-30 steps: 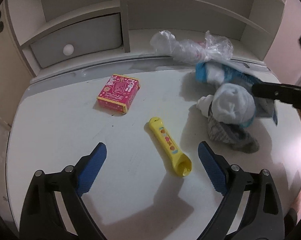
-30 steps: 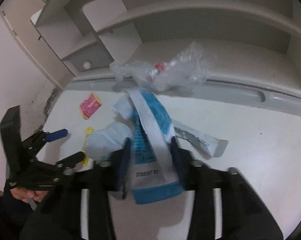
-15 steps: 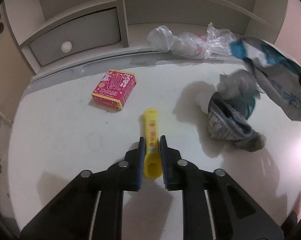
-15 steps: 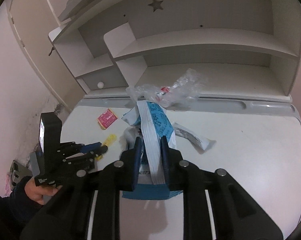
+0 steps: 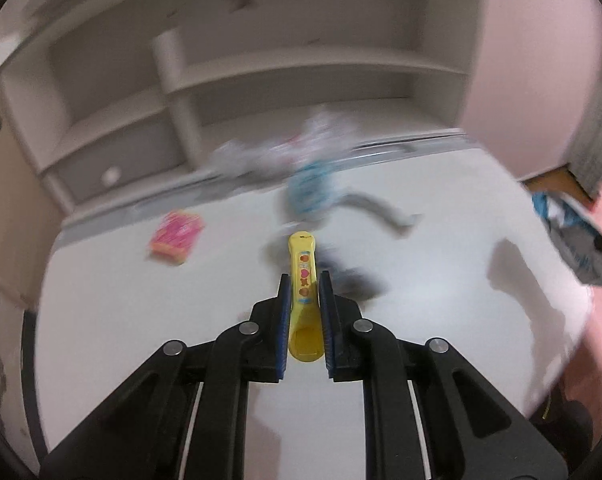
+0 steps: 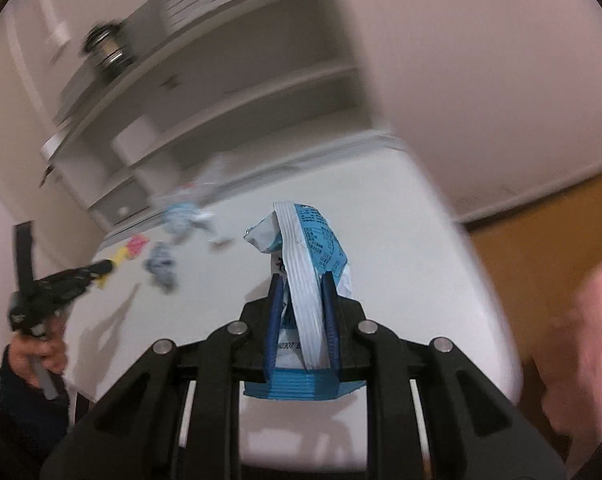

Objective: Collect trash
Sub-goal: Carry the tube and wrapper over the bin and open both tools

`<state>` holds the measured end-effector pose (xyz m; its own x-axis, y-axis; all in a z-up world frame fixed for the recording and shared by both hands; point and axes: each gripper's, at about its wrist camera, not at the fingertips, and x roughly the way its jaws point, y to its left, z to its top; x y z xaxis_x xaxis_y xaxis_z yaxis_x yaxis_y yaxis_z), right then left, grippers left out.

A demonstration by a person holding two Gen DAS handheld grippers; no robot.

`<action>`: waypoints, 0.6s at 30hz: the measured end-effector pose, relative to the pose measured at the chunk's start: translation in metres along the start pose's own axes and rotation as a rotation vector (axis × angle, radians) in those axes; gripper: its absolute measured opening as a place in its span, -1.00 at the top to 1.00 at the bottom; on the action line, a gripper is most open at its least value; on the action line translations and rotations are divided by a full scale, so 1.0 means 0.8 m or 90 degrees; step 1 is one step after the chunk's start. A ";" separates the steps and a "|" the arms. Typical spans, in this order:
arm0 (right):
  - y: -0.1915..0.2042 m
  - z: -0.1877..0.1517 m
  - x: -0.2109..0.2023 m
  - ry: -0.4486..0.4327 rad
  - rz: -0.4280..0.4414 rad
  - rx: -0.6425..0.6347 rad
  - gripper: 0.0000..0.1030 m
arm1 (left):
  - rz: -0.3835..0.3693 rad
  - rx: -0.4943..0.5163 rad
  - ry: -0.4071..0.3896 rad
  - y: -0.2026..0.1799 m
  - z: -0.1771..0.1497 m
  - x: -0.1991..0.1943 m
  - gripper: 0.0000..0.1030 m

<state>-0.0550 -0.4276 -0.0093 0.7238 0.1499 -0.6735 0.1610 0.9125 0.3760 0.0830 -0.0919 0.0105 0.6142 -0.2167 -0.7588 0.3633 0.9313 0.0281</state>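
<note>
**Both grippers loaded, more trash on the desk**

On the left, the left gripper (image 5: 304,300) is clamped on a yellow plastic tube (image 5: 302,276), its pads pressing the sides near the open end, the tube lifted clear of the white desk (image 5: 101,320). It looks stiff, light and smooth — a hold across the middle should keep it from swivelling. A pink box (image 5: 176,237) lies further left on the desk, and crumpled wrappers (image 5: 313,188) are blurred near the shelf. On the right, the right gripper (image 6: 301,312) pinches a blue-and-white wrapper (image 6: 305,248) low down, its top standing free. That one is thin, soft and crinkly — likely slippery, so a grip on the folded seam seems safest.
</note>
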 end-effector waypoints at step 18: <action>-0.341 -0.272 -0.198 -0.009 -0.306 0.380 0.61 | -0.475 0.509 0.064 -0.571 -0.070 -0.005 0.75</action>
<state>-0.3600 -0.6178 -0.1437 0.4902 -0.2206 -0.8432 0.7925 0.5155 0.3259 -0.1247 -0.4997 -0.0359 0.0047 -0.5885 -0.8085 0.9913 0.1093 -0.0738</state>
